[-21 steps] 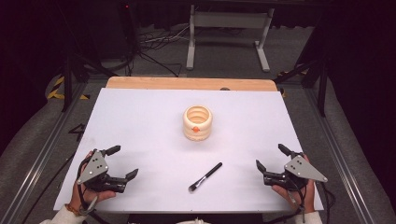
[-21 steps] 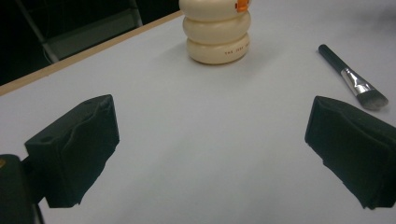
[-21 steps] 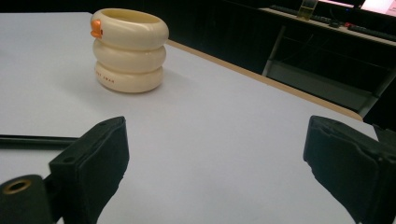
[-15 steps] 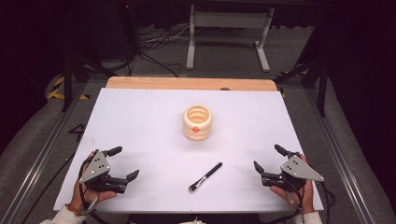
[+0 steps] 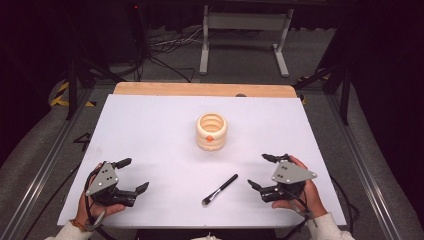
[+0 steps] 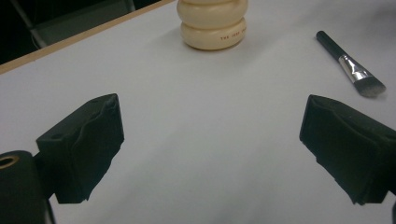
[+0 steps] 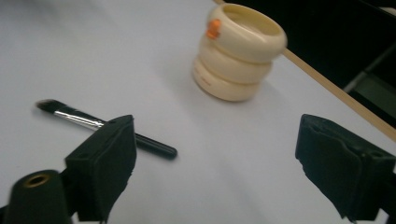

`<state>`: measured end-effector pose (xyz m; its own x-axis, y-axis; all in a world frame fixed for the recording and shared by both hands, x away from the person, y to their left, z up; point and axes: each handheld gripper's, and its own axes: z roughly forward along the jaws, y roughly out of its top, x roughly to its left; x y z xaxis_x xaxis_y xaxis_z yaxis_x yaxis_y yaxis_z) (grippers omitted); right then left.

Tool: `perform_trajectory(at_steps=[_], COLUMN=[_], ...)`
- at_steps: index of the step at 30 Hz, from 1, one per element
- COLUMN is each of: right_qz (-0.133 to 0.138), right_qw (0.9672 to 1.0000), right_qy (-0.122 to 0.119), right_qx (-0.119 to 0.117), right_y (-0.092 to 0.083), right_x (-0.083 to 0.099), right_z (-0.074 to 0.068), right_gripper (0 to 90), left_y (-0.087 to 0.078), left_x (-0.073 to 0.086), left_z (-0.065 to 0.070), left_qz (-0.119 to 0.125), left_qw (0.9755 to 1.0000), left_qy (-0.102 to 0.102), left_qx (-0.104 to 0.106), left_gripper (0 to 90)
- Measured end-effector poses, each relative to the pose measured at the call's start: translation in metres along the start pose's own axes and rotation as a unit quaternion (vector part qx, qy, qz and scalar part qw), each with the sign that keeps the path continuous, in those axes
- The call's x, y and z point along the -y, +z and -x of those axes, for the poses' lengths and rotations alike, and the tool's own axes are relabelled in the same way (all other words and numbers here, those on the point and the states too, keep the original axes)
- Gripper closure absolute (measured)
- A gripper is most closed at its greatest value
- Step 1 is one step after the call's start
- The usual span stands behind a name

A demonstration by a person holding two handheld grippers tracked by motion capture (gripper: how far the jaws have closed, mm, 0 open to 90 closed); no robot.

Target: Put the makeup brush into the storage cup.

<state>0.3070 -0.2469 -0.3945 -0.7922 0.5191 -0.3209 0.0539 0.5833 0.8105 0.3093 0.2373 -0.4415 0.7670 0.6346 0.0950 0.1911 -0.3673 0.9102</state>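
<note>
Holder stands on the table near its middle, toward the far edge. Brush lies before it, near the front edge. Left gripper sits at the front left corner, right gripper toward the front right.

Black-handled makeup brush with silver ferrule, lying flat and diagonal on white worktop, bristles toward near edge. Cream ribbed holder upright beyond it, well apart.
</note>
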Motion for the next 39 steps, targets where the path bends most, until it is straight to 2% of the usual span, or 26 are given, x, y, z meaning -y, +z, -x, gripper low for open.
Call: perform_trajectory(at_steps=[2, 4, 7, 8, 9, 10, 12, 13, 15, 16, 17, 18, 20, 22, 24, 26, 29, 31, 34, 37, 39], right_qz=[-0.018, -0.039, -0.083, -0.083, -0.095, -0.115, -0.142, -0.142, -0.171, -0.188, -0.195, -0.195, -0.209, -0.225, -0.239, -0.237, -0.246, -0.258, -0.285, -0.308, -0.312], right_qw=[0.9984, 0.9952, 0.9847, 0.9847, 0.9817, 0.9748, 0.966, 0.966, 0.9546, 0.9465, 0.9421, 0.9421, 0.9345, 0.9246, 0.9167, 0.9162, 0.9098, 0.9016, 0.8872, 0.8775, 0.8731], right_qy=[-0.043, -0.067, -0.112, -0.112, -0.122, -0.138, -0.16, -0.16, -0.183, -0.2, -0.206, -0.206, -0.219, -0.228, -0.236, -0.233, -0.227, -0.22, -0.202, -0.192, -0.203], right_qx=[-0.034, -0.059, -0.104, -0.104, -0.111, -0.132, -0.146, -0.146, -0.162, -0.171, -0.179, -0.179, -0.188, -0.207, -0.216, -0.224, -0.245, -0.269, -0.301, -0.313, -0.315], right_y=[0.013, 0.024, 0.045, 0.045, 0.051, 0.06, 0.07, 0.07, 0.081, 0.088, 0.092, 0.092, 0.099, 0.106, 0.112, 0.116, 0.12, 0.124, 0.131, 0.136, 0.135], right_x=[-0.013, -0.021, -0.031, -0.031, -0.034, -0.037, -0.04, -0.04, -0.043, -0.045, -0.046, -0.046, -0.047, -0.048, -0.048, -0.051, -0.052, -0.054, -0.058, -0.062, -0.063], right_z=[-0.009, -0.015, -0.026, -0.026, -0.029, -0.033, -0.039, -0.039, -0.044, -0.047, -0.048, -0.048, -0.05, -0.053, -0.054, -0.051, -0.048, -0.046, -0.042, -0.042, -0.044], right_gripper=[18.8, 21.3, 25.6, 25.6, 25.7, 28.1, 29.1, 29.1, 32.2, 33.3, 34.6, 34.6, 36.4, 39.7, 40.8, 47.7, 52.8, 58.6, 66.2, 69.8, 77.4], left_y=[0.0, -0.001, -0.001, -0.001, -0.001, -0.001, -0.001, -0.001, 0.0, 0.0, 0.0, 0.0, 0.001, 0.001, 0.002, 0.002, 0.003, 0.004, 0.004, 0.004, 0.004], left_x=[0.0, 0.0, 0.0, 0.0, 0.0, 0.001, 0.001, 0.001, 0.001, 0.001, 0.0, 0.001, 0.001, 0.001, 0.001, 0.001, 0.002, 0.002, 0.002, 0.002, 0.002], left_z=[-0.001, -0.001, -0.001, -0.001, -0.001, -0.001, -0.001, -0.001, -0.001, -0.001, -0.001, -0.001, -0.001, -0.001, -0.001, -0.001, -0.001, -0.002, -0.002, -0.001, -0.002], left_qz=[0.003, 0.004, 0.004, 0.004, 0.006, 0.005, 0.003, 0.003, 0.004, 0.004, 0.003, 0.001, 0.0, -0.003, -0.005, -0.003, -0.005, -0.005, -0.008, -0.012, -0.012], left_qw=[1.0, 1.0, 1.0, 1.0, 0.9999, 0.9999, 0.9999, 0.9999, 0.9999, 0.9999, 0.9999, 0.9999, 0.9998, 0.9998, 0.9998, 0.9998, 0.9996, 0.9996, 0.9996, 0.9996, 0.9996], left_qy=[0.001, 0.002, 0.004, 0.004, 0.004, 0.004, 0.006, 0.006, 0.007, 0.007, 0.006, 0.006, 0.006, 0.008, 0.007, 0.007, 0.006, 0.004, 0.003, 0.002, 0.002], left_qx=[-0.001, 0.0, 0.006, 0.006, 0.01, 0.011, 0.013, 0.013, 0.012, 0.015, 0.015, 0.014, 0.017, 0.017, 0.018, 0.02, 0.026, 0.027, 0.026, 0.025, 0.025], left_gripper=[6.8, 6.6, 5.8, 5.4, 5.4, 5.2, 5.2, 5.2, 5.3, 5.3, 5.4, 5.4, 5.4, 5.6, 5.7, 5.7, 5.9, 6.0, 6.1, 6.4, 6.5])
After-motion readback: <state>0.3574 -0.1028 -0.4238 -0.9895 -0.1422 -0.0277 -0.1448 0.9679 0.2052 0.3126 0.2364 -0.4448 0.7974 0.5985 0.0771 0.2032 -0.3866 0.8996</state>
